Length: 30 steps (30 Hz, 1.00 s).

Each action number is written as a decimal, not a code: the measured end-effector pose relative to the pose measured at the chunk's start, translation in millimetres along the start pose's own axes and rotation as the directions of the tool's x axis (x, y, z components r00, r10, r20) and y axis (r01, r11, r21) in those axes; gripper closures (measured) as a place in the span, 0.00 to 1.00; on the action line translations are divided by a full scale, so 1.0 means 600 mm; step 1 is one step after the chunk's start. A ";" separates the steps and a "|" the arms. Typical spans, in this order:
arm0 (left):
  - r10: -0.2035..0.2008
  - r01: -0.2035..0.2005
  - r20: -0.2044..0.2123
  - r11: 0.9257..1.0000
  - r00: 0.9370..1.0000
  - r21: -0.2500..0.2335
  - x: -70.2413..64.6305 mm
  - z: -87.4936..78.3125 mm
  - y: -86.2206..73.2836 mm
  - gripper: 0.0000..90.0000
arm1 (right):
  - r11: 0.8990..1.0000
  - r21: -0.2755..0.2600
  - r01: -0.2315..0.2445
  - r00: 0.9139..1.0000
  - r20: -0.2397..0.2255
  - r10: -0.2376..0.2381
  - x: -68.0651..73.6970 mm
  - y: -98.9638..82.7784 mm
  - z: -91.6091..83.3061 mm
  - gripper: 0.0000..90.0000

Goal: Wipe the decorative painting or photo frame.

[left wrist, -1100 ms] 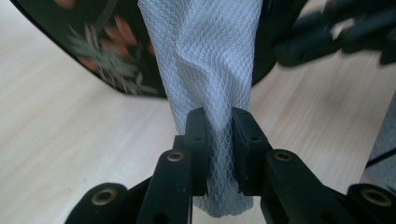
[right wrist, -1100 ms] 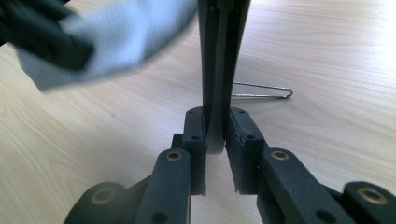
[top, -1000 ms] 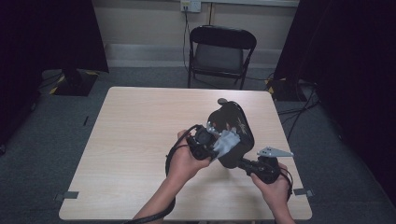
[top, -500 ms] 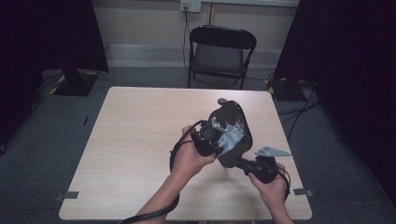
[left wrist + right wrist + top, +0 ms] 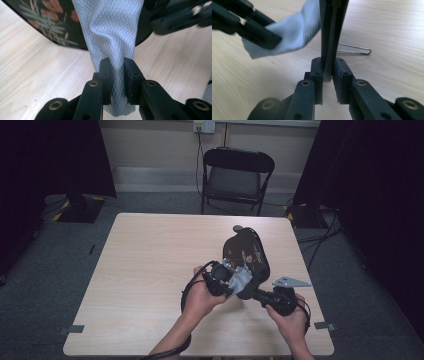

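Cloth (image 5: 112, 37) is pinched in our left gripper (image 5: 117, 75), against the black flowered tray (image 5: 248, 251). Our right gripper (image 5: 327, 72) clamps the tray's edge near the table's (image 5: 150, 270) right edge.

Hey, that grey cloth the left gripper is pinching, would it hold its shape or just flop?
Probably flop: the grey cloth creases and bunches where the left gripper pinches it. Likely light, too, since it looks thin and woven. It drapes against the black flowered tray.
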<state>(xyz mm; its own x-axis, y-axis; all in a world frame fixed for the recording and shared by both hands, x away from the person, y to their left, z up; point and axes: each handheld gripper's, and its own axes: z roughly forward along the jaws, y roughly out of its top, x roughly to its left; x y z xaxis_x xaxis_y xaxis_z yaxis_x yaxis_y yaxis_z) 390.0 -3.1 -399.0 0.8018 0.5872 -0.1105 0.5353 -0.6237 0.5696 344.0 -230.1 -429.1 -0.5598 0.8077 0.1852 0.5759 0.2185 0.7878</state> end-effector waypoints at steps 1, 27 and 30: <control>-0.009 0.009 0.003 1.000 1.000 0.001 0.001 0.005 -0.003 0.87 | 1.000 0.000 0.000 1.000 -0.001 0.000 0.000 0.000 0.000 0.88; -0.068 0.065 0.017 0.992 0.998 0.106 0.009 0.077 -0.063 0.87 | 1.000 -0.003 -0.001 1.000 -0.005 0.001 0.000 0.002 0.004 0.88; -0.066 0.064 0.015 0.993 0.998 0.102 0.011 0.065 -0.061 0.87 | 1.000 -0.004 0.001 1.000 -0.006 -0.001 0.001 0.002 0.004 0.88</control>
<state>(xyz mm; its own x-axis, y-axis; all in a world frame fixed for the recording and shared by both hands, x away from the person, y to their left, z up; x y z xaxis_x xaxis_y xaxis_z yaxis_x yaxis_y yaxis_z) 386.0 3.7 -452.6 0.7687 0.6193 -0.1597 0.6097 -0.6343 0.4753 345.9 -228.2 -429.8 -0.5637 0.8043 0.1881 0.5730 0.2168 0.7903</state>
